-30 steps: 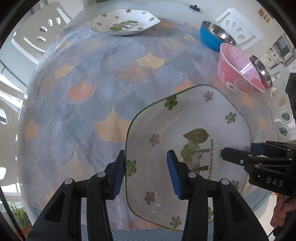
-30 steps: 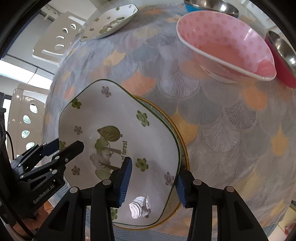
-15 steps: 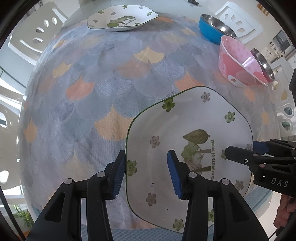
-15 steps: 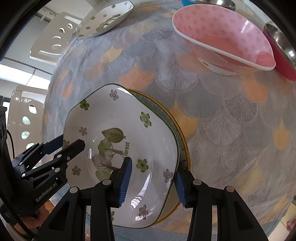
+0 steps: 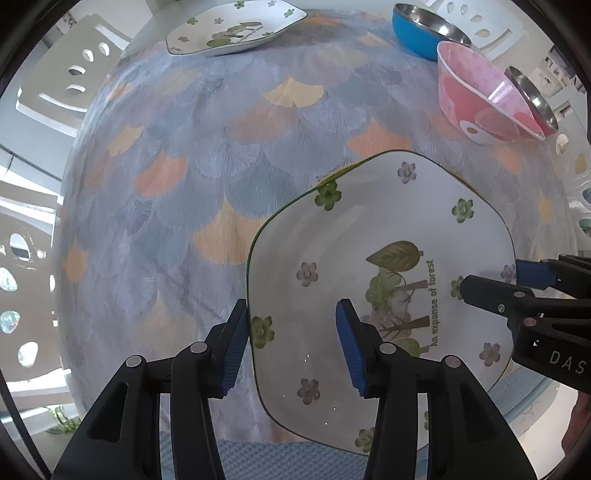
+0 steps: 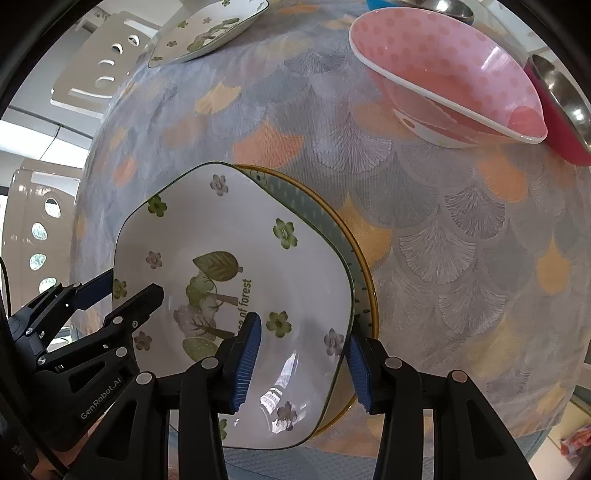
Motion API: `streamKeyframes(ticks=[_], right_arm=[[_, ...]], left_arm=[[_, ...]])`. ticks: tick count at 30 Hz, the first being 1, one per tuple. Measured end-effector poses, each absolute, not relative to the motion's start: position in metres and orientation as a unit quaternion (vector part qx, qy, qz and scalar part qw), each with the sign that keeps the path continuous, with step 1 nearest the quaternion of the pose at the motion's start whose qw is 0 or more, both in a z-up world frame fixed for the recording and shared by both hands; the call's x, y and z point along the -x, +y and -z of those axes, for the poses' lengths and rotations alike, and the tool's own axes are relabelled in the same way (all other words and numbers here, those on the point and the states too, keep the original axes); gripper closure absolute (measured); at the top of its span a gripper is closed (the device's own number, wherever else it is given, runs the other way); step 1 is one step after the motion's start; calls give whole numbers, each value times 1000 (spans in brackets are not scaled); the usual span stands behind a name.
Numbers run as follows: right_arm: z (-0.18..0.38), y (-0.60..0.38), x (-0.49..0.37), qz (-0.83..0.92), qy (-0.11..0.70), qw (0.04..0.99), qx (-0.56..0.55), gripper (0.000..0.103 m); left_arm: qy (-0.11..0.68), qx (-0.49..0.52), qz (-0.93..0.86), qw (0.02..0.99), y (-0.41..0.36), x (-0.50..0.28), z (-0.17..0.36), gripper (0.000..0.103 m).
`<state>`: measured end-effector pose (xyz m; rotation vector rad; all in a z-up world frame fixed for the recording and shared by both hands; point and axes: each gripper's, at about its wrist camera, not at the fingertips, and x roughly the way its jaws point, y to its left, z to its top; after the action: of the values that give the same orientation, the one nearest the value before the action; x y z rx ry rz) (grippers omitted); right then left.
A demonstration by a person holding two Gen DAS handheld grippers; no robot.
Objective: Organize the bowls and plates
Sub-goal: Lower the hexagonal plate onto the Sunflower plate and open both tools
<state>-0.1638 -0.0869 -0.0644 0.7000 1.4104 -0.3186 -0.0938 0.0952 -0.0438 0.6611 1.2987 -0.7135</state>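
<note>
1. My left gripper straddles the left rim of the white flowered plate, one blue pad outside the edge and one over the plate's inside; the jaws stand apart and I cannot see either pad pressing, so I cannot tell whether it grips.
2. My right gripper straddles the opposite rim of the same plate, one pad above its inside, the other outside the edge. Its jaws also stand apart, and whether it grips is not visible.
3. Each gripper shows in the other's camera, at the plate's far side.
4. The white plate sits on a green plate with a yellow rim, which peeks out along the right side.
5. Both lie near the front edge of the table, on a tablecloth with a blue and orange fan pattern.
6. Farther back, a pink bowl stands beside a red bowl with a steel inside.
7. A blue bowl stands behind them.
8. A second flowered plate lies at the far left edge.
</note>
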Motion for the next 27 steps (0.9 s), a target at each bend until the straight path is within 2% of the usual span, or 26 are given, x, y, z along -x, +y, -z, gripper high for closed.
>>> streamKeyframes(ticks=[12,27], right_arm=[[66,-87,165,129,630,697,-317,53],[64,-83,164,128,645,686,-311,53]], left_arm=[[587,-303,308,685,95,98,51,57],[589,-311,310,678,98,101,53,52]])
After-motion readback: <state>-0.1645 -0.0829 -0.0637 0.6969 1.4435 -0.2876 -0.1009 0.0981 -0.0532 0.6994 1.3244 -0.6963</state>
